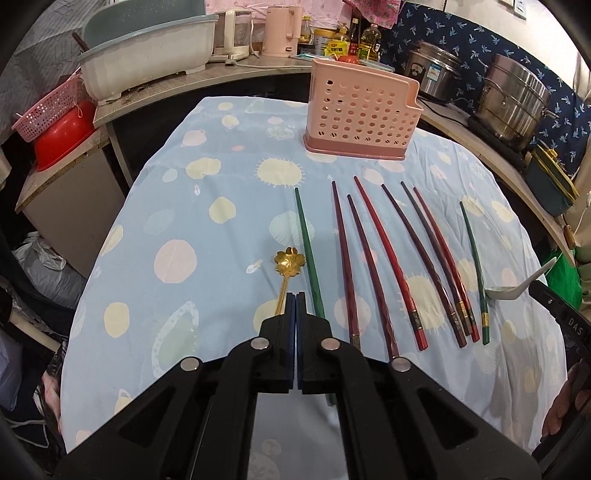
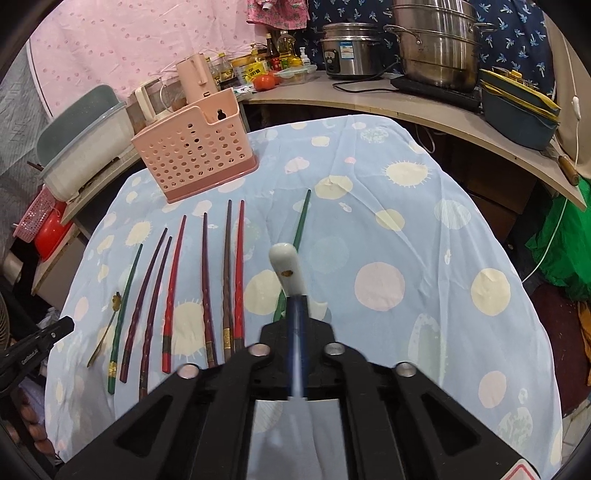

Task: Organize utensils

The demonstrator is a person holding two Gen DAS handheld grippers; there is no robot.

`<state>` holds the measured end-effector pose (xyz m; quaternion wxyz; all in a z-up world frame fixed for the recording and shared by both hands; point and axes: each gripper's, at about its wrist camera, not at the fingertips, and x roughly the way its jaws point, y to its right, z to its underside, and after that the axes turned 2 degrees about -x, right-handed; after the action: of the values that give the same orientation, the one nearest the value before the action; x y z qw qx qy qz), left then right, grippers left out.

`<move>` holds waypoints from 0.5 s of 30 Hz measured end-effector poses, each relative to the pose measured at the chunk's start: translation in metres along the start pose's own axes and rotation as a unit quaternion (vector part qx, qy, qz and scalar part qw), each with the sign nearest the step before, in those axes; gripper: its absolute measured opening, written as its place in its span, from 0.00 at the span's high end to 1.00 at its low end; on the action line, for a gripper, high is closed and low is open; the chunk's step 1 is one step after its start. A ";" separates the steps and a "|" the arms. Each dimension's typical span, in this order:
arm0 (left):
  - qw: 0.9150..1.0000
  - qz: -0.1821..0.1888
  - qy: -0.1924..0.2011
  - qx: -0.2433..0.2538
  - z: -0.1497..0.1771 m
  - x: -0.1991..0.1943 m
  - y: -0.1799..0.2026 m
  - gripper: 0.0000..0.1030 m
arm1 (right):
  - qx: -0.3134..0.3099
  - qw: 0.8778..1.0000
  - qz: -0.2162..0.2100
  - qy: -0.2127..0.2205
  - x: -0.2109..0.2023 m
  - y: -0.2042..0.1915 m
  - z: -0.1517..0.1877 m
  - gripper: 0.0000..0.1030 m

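Note:
A pink perforated utensil holder (image 1: pixel 360 114) stands at the far side of the table; it also shows in the right wrist view (image 2: pixel 195 151). Several red, dark and green chopsticks (image 1: pixel 388 258) lie in a row before it, also seen from the right wrist (image 2: pixel 173 291). My left gripper (image 1: pixel 296 295) is shut on the handle of a gold flower-shaped spoon (image 1: pixel 289 260). My right gripper (image 2: pixel 297 317) is shut on a white ceramic spoon (image 2: pixel 286 267), held above a green chopstick (image 2: pixel 300 218). That white spoon shows at the right in the left wrist view (image 1: pixel 517 288).
The table has a light blue spotted cloth (image 1: pixel 207 221). Behind it a curved counter (image 2: pixel 406 99) holds steel pots (image 2: pixel 436 40), a rice cooker (image 2: pixel 349 51), bottles, a pink kettle (image 1: pixel 282 29) and a dish tub (image 1: pixel 147 55). A red bowl (image 1: pixel 62 140) sits at the left.

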<state>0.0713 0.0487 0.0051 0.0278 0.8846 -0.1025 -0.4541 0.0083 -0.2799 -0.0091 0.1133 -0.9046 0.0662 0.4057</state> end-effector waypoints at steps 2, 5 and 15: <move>1.000 0.001 0.002 0.000 -0.001 -0.002 0.000 1.00 | -0.005 1.000 0.002 0.002 0.000 -0.002 -0.001 0.99; 1.000 0.000 0.002 -0.001 -0.001 -0.002 -0.001 1.00 | -0.004 1.000 0.002 0.000 0.002 -0.002 0.000 0.99; 0.999 -0.011 -0.032 -0.006 0.017 0.019 -0.003 0.98 | 0.005 0.999 0.031 -0.010 0.007 0.010 0.017 0.67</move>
<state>0.0689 0.0481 -0.0199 0.0250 0.8708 -0.0904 -0.4827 -0.0015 -0.2852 -0.0273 0.1056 -0.8973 0.0949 0.4180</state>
